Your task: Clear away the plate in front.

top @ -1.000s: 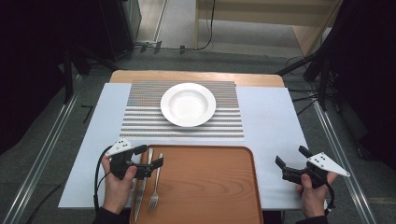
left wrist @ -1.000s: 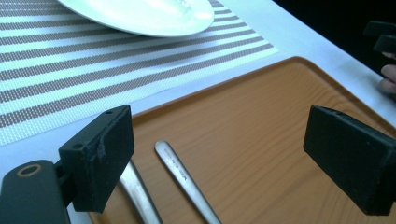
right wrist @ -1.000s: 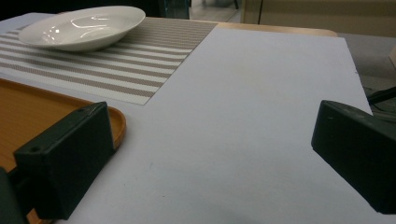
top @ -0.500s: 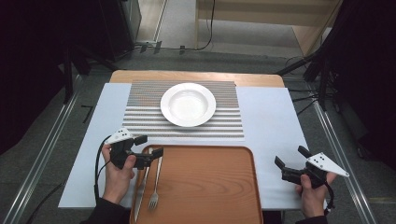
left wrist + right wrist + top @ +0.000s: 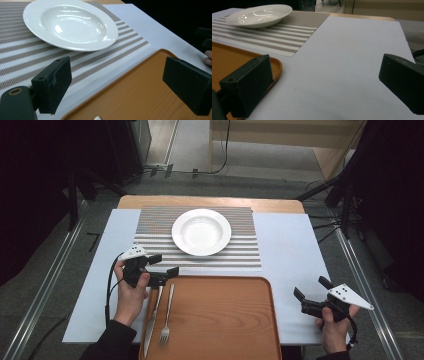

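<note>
A fork (image 5: 166,319) and a knife (image 5: 152,320) lie side by side on the left part of the wooden tray (image 5: 220,325). My left gripper (image 5: 164,264) hovers open over the tray's far left corner, above the utensils' handle ends, with nothing between its fingers. In the left gripper view the gripper (image 5: 120,72) faces the tray (image 5: 135,95) and the white deep plate (image 5: 70,23); a metal tip (image 5: 97,118) peeks in at the bottom edge. My right gripper (image 5: 311,287) stands open and empty over the white sheet right of the tray.
The white plate (image 5: 201,231) sits on a striped placemat (image 5: 150,245) beyond the tray. A white sheet (image 5: 295,250) covers the table. In the right gripper view the sheet (image 5: 352,62) stretches ahead, with the tray corner (image 5: 227,60) and the plate (image 5: 259,15) at left.
My left gripper has moved away from the person and a little right, from beside the utensils to the tray's far left corner. The right gripper has stayed put.
</note>
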Tool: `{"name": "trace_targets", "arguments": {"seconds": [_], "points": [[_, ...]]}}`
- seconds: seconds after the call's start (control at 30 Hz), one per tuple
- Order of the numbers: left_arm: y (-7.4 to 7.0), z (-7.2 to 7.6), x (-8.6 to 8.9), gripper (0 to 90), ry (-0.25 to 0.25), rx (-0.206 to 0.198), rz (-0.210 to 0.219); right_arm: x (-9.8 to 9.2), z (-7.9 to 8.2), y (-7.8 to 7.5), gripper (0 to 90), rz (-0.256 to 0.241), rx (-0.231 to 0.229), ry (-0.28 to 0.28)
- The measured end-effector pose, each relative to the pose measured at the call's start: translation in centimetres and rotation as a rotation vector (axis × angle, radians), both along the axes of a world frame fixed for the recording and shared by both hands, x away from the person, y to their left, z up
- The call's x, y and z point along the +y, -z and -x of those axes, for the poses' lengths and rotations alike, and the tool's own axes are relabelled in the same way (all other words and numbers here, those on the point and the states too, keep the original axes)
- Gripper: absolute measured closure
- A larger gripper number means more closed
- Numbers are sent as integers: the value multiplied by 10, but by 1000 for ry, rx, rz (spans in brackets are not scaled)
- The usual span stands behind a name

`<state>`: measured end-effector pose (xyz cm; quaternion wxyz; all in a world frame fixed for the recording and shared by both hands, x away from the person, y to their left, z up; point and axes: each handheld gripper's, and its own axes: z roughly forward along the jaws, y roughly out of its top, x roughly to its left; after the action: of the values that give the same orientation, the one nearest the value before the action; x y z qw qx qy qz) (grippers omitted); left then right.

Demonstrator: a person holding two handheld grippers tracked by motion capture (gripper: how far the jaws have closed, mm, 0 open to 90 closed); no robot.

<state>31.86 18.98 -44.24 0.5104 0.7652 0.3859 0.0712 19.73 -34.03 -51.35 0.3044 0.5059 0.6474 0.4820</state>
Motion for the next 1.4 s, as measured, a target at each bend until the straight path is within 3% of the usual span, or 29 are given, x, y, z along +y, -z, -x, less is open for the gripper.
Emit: {"name": "trace_targets", "arguments": {"seconds": [0.4, 0.83, 0.9, 1.4], "points": [[-1, -33, -6, 75, -8, 12, -26, 2, -1, 1, 0, 7, 2, -1], [-7, -76, -2, 75, -64, 32, 16, 2, -1, 1, 0, 9, 1, -6], [-7, -82, -3, 75, -67, 35, -3, 2, -1, 1, 0, 7, 0, -7], [6, -119, -9, 75, -108, 84, -22, 1, -2, 2, 0, 4, 3, -10]]}}
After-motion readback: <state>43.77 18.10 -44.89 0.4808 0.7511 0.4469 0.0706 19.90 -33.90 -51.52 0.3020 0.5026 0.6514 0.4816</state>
